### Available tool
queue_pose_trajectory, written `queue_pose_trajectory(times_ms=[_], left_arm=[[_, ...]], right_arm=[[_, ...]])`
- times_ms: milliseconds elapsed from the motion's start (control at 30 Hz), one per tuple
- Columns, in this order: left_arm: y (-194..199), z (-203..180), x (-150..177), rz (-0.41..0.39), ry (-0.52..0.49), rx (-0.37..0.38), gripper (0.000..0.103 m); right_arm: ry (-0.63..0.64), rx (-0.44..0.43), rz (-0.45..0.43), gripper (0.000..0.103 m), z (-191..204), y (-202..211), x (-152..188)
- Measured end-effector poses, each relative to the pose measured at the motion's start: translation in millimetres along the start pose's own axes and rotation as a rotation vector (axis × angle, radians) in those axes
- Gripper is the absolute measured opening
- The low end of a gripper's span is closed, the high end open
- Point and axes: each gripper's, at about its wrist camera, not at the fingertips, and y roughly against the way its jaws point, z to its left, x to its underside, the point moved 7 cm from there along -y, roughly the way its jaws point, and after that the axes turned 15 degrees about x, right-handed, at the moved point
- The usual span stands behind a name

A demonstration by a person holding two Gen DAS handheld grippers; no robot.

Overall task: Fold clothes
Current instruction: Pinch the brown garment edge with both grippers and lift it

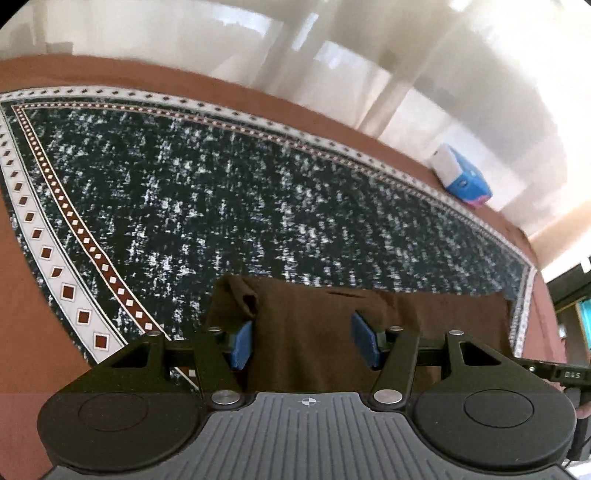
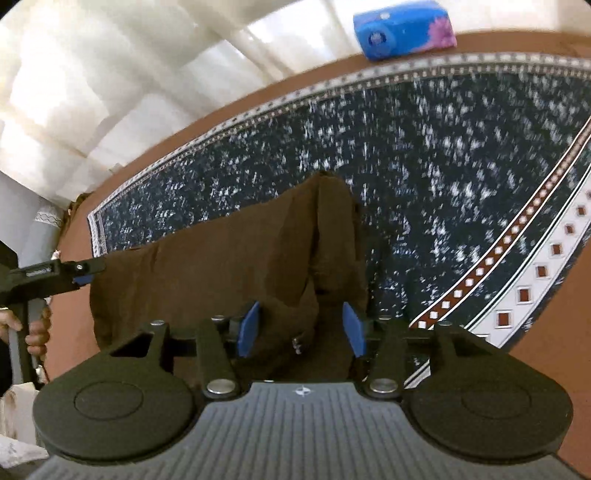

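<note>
Looks like early-to-middle of the fold to me. The dark brown garment [image 2: 229,258] is bunched and draped near the edge of the dark speckled rug [image 1: 184,192], not laid flat and not in any neat stack, so the real folding seems mostly left to do.

The left gripper [image 1: 303,341] has its jaws spread wide, blue pads [image 1: 242,343] on either side of the brown cloth without pinching it, as far as I can see. Same for the right gripper [image 2: 303,328]: wide open, a ridge of fabric sitting between the pads, not clamped. A blue tissue pack [image 2: 404,27] sits beyond the rug's far edge.
</note>
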Motion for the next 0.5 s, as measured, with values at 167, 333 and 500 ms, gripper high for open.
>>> queue_pose_trajectory(times_ms=[167,333,500], left_arm=[[-10.3,9.9,-3.2,-0.011,0.037,-0.024,0.026],[-13.8,28.4,-6.6,-0.054,0.094,-0.059,0.013],[-13.9,28.2,-6.3,-0.065,0.07,-0.048,0.015]], right_arm=[[-0.004,-0.054,0.034,0.047,4.3,-4.0,4.7],[0.0,-0.085,0.007,0.007,8.9,4.6,0.7],[0.002,-0.048,0.037,0.007,-3.0,-13.4,7.8]])
